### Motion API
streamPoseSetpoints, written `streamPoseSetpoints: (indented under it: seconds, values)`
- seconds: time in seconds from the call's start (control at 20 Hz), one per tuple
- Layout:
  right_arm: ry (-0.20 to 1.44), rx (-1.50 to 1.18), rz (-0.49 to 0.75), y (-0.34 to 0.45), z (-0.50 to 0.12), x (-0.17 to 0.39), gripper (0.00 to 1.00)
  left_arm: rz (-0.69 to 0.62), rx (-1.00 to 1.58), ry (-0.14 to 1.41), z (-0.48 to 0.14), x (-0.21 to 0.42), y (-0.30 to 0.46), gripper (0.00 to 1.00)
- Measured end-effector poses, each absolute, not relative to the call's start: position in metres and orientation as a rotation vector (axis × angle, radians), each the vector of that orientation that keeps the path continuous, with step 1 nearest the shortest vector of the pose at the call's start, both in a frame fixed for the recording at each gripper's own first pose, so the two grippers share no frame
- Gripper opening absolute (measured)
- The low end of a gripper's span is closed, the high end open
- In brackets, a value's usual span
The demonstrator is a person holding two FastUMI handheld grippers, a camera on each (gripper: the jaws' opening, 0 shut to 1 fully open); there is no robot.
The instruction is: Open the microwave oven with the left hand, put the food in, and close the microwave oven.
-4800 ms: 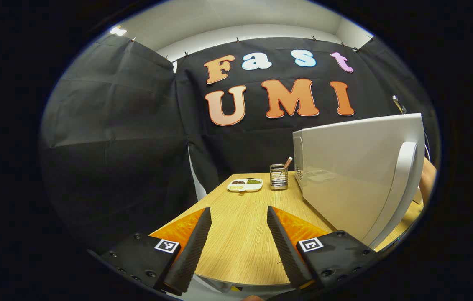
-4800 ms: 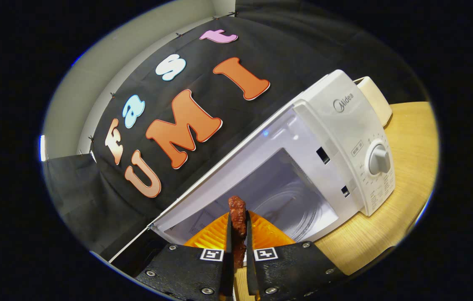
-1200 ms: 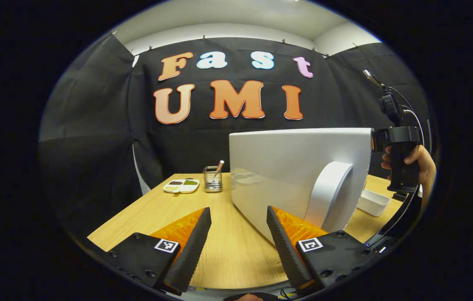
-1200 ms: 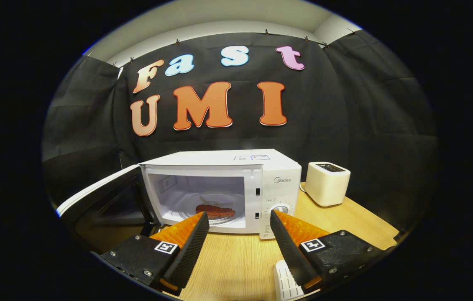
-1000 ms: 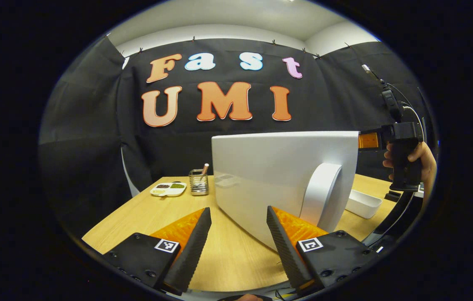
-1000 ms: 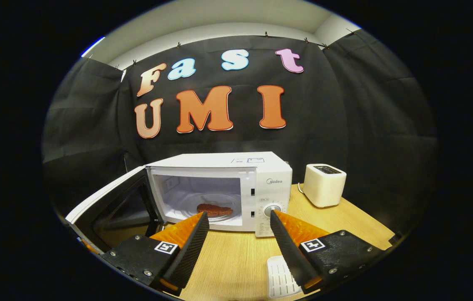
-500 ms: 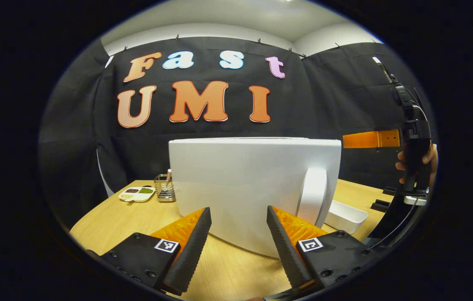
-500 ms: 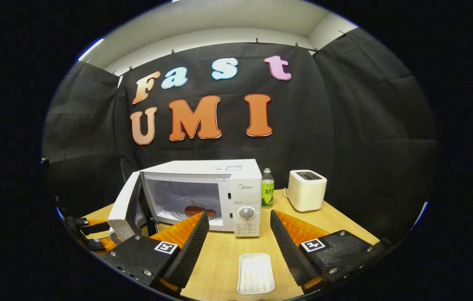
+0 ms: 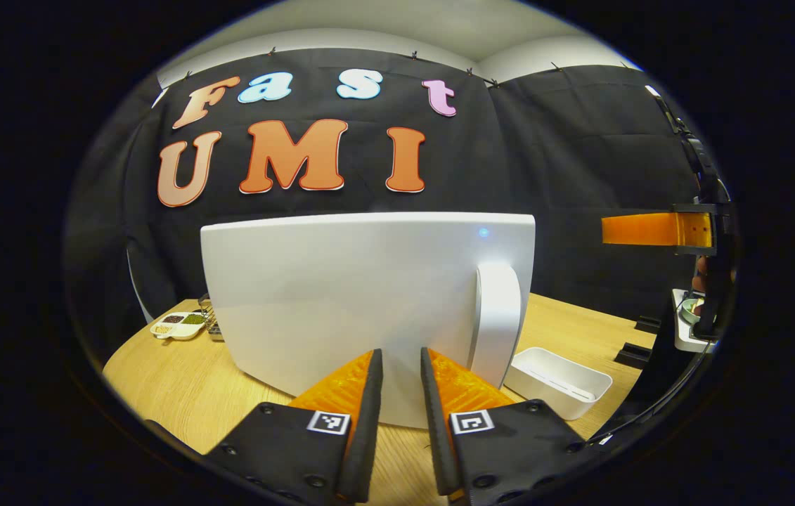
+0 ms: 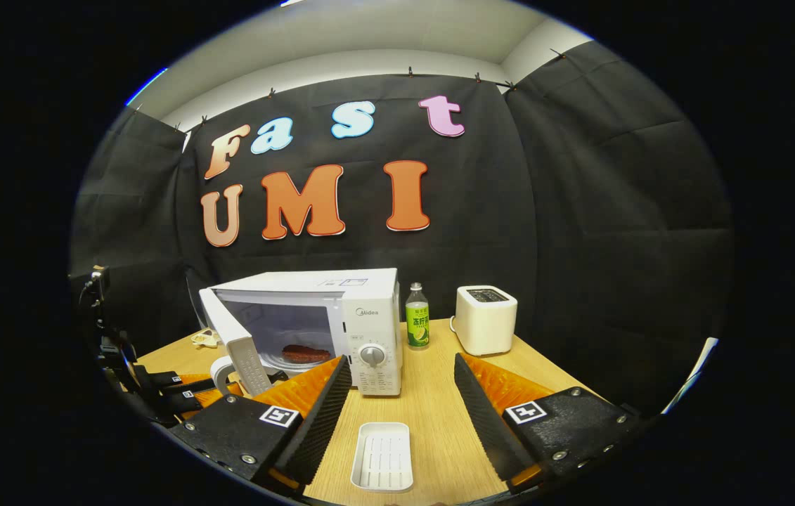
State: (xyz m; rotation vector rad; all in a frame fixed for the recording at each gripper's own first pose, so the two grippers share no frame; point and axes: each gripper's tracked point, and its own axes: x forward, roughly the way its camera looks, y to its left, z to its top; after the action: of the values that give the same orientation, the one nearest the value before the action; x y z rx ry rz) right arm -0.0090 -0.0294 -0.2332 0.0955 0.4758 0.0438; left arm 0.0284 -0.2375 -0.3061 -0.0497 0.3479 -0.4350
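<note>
The left hand-held gripper, fingers nearly closed on nothing, sits just before the white microwave oven's half-open door. The right hand-held gripper hangs open, well back from the brown piece of food inside.

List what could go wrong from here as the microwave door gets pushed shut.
1. The left tool has its tips nearly together against the smooth door, beside the handle; it may slide off sideways.
2. The door is partly open in the right gripper view; a weak push may leave it unlatched over the food.
3. A hard push may shove the microwave toward the bottle.
</note>
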Motion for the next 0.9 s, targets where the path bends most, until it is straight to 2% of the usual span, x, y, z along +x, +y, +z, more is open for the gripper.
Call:
streamPoseSetpoints:
  seconds: [0.05,0.3,0.35,0.4,0.9]
  values:
    - [0.475,0.097,0.041,-0.034,-0.233,-0.009,0.91,-0.446,-0.054,0.352,-0.309,0.032,-0.243,0.24]
    - [0.471,0.117,0.011,-0.058,-0.237,-0.003,0.91,-0.468,-0.07,0.346,-0.315,0.055,-0.272,0.22]
    - [0.471,0.126,0.008,-0.062,-0.238,-0.002,0.92,-0.474,-0.083,0.364,-0.32,0.059,-0.279,0.13]
    - [0.472,0.133,0.008,-0.064,-0.239,0.0,0.92,-0.471,-0.085,0.373,-0.323,0.063,-0.283,0.09]
    - [0.441,0.131,0.069,-0.058,-0.24,0.018,0.92,-0.395,-0.054,0.378,-0.337,0.13,-0.31,0.08]
